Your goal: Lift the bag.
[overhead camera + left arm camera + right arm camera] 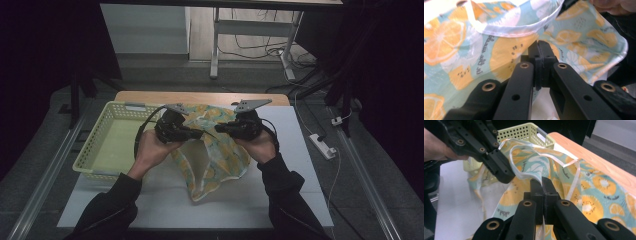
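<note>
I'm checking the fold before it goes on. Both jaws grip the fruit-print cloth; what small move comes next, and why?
Probably lift a little higher: the left gripper and right gripper hold the cloth shut, but its lower end lies bunched on the white mat.

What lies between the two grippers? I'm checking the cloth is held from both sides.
The fruit-print cloth spans from left gripper to right gripper, both clamped on it, seen in the high view.

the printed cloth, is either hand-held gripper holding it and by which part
Both are. The left hand-held gripper and right hand-held gripper are each shut on the printed cloth near its white-trimmed upper edge, and it hangs between them.
</note>
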Motion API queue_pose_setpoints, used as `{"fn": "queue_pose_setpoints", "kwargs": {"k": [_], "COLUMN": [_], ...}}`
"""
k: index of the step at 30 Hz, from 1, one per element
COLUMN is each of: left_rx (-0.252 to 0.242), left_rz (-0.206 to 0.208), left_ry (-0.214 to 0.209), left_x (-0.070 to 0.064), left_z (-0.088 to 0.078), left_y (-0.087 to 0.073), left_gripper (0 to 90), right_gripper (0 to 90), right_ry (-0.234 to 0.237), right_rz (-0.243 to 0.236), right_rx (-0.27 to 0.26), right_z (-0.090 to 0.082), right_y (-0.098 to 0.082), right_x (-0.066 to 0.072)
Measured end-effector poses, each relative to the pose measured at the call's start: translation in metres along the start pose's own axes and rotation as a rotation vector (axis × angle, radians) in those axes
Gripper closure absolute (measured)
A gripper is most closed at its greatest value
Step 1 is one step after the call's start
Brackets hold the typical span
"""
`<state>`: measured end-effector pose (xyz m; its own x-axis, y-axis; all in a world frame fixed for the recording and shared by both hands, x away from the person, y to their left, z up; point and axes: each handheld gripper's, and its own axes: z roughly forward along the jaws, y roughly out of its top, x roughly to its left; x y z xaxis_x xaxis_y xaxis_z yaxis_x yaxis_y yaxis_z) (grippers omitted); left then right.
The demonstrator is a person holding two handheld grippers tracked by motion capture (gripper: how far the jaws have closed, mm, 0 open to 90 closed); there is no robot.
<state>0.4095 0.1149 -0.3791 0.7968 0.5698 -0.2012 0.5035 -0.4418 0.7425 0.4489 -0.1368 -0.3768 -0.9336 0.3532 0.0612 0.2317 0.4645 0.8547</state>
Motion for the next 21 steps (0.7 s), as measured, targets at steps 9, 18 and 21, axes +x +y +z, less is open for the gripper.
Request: {"fn": "queue_pose_setpoints", "kwargs": {"k": [9, 18, 21], "left_rx": [-0.06, -0.107, -0.12], "left_rz": [0.04, 0.055, 0.06], "left_ry": [0.04, 0.052, 0.05], "left_x": [-0.005, -0.006, -0.006], "left_z": [-0.02, -0.036, -0.041], "left_y": [0.026, 0.048, 0.055], "left_gripper": [89.7, 89.7, 89.7], "right_gripper": [89.4, 89.5, 89.5], "right_ry": [0.001, 0.012, 0.005], "right_rz": [-0.019, -0.029, -0.038], "right_rx": [-0.024, -0.048, -0.05], "right_z": [-0.011, -0.022, -0.027], "right_y": [0.021, 0.04, 0.048], "right_x": [0.001, 0.0, 0.0]}}
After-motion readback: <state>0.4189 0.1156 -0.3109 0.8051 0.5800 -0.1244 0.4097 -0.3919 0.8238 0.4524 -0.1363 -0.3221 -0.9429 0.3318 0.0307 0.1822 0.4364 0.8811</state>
